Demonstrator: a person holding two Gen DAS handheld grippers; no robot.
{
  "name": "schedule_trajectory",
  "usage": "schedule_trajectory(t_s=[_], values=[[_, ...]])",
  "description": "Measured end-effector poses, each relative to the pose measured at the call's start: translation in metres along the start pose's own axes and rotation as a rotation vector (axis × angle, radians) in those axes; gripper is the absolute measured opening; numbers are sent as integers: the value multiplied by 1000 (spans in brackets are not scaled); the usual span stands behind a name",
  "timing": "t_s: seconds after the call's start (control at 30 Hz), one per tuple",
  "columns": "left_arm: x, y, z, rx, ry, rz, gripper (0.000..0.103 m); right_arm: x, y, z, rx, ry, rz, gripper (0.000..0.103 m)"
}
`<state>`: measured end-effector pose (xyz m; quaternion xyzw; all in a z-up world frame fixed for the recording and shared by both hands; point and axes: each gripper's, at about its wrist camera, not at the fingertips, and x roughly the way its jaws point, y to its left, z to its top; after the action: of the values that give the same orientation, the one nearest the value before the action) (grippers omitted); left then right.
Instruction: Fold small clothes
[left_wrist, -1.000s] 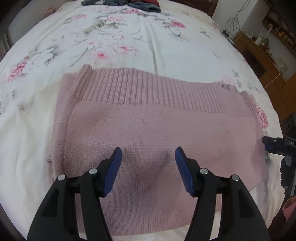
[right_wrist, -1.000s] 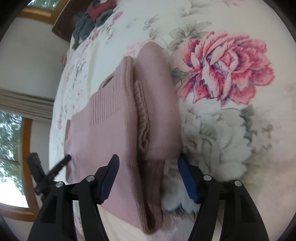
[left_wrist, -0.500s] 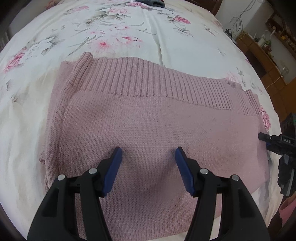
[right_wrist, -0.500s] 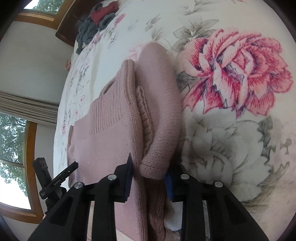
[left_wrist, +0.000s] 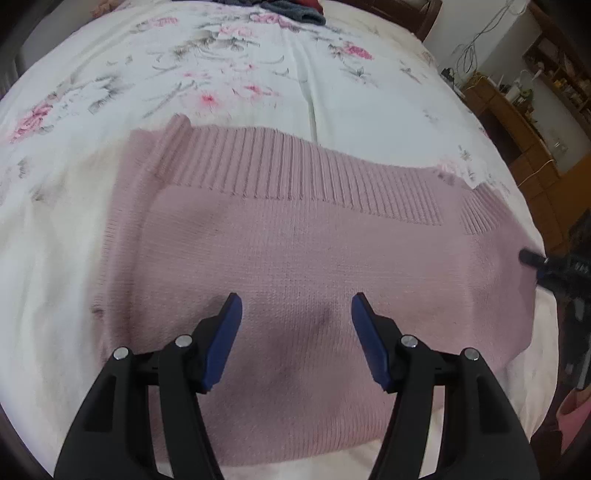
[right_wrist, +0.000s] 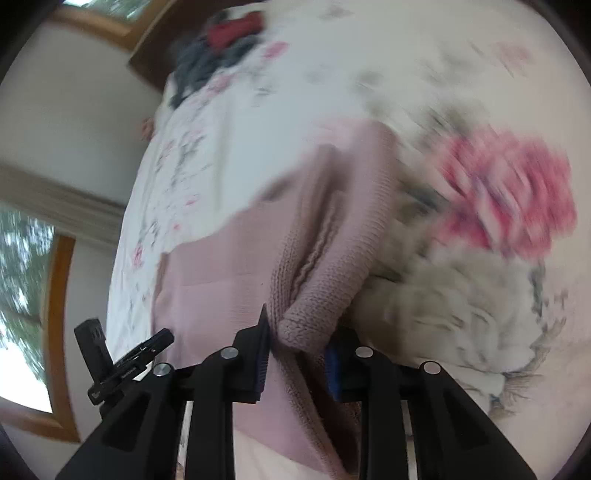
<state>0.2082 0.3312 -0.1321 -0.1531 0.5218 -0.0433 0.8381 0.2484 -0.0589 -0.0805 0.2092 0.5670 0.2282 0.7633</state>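
Since a second ago your right hand-held gripper (right_wrist: 297, 341) has closed, now grasping the folded edge of the dusty-pink knitted sweater (left_wrist: 295, 258) at its right side. Your left hand-held gripper (left_wrist: 296, 314) hovers released over the sweater's middle. It lies flat on the white floral bed sheet (left_wrist: 258, 74), near the bed's front edge.
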Motion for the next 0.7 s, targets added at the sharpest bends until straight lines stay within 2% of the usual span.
schedule_trajectory(t_s=[0.07,0.17,0.27,0.4,0.57,0.63,0.7], values=[[-7,5,-1,-11,-10,-13,61,1,32,3,-70,6,-8,25],[-16,14,-1,-42,-20,-33,61,17,88,3,-205,40,-67,25],[-23,21,0,-65,-32,-46,61,39,123,0,-290,73,-119,25],[-30,27,2,-81,-43,-67,61,73,146,-8,-346,126,-169,25],[-34,29,2,-80,-50,-91,61,103,153,-20,-391,176,-221,27],[-33,30,3,-97,-51,-113,61,112,151,-22,-389,206,-218,30],[-33,30,3,-112,-51,-126,61,119,147,-24,-359,247,-160,38]])
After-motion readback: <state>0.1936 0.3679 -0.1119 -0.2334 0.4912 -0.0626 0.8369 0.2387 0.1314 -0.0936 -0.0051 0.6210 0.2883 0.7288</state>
